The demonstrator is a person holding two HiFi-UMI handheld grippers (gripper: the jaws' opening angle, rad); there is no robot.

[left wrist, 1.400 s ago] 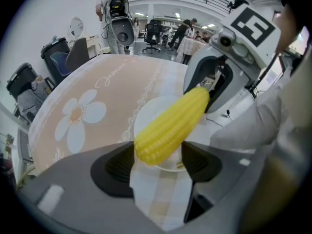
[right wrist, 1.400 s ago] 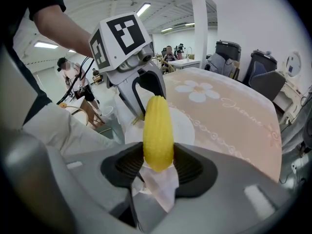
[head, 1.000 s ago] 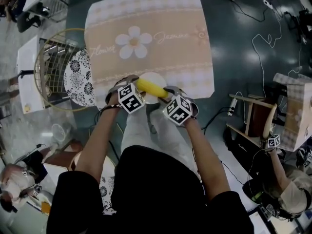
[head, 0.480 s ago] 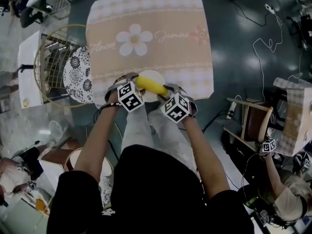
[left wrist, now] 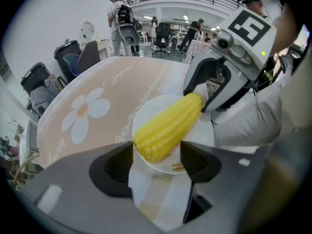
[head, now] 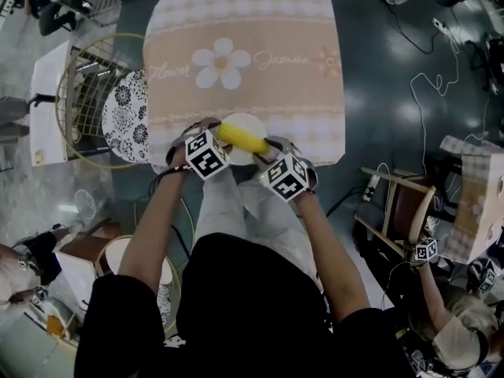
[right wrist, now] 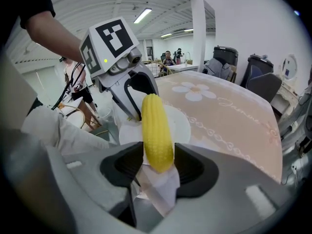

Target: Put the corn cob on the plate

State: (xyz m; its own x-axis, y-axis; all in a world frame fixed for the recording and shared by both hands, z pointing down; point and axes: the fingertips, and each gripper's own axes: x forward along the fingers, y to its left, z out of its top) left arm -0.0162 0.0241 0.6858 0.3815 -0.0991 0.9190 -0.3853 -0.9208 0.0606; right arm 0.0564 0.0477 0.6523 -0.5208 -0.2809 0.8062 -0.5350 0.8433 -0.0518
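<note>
Flowered tablecloth (head: 244,61) lies ahead; your left tongs (left wrist: 156,161) and right tongs (right wrist: 158,165) each pinch one end of the corn cob (head: 242,138) over the plate (head: 250,121) between them; judge it stiff, light, roll-prone.

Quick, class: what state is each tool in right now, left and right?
Left tool: closed on one end of the corn cob.
Right tool: closed on the other end of the same cob.
</note>
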